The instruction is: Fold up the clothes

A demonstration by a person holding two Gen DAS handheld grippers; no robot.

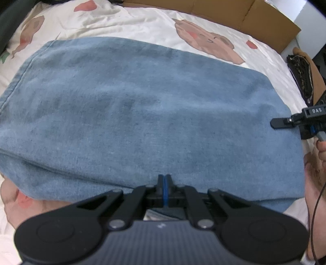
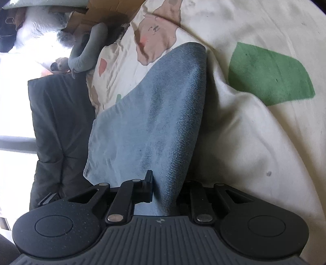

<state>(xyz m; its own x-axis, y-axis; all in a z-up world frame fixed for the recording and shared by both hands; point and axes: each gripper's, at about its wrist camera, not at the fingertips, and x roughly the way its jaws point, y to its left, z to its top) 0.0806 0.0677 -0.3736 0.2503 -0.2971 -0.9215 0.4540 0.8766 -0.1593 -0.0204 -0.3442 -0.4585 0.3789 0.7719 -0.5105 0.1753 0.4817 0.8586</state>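
Note:
A folded blue denim garment (image 1: 142, 114) lies flat on a white bed sheet (image 1: 142, 22) printed with cartoon animals. My left gripper (image 1: 165, 179) is shut, its tips resting at the garment's near edge, and no cloth shows between them. My right gripper (image 1: 275, 123) reaches in at the garment's right edge. In the right wrist view a raised fold of the denim (image 2: 163, 122) runs up between the jaws of the right gripper (image 2: 166, 180). Its left finger (image 2: 149, 179) presses against the cloth, and the denim hides the other finger.
A cardboard box (image 1: 224, 12) stands along the bed's far side. A dark bag (image 1: 299, 77) lies at the right, near a person's hand (image 1: 322, 146). In the right wrist view a dark grey cushion (image 2: 57, 122) and a grey sleeve (image 2: 89, 49) sit beside the bed.

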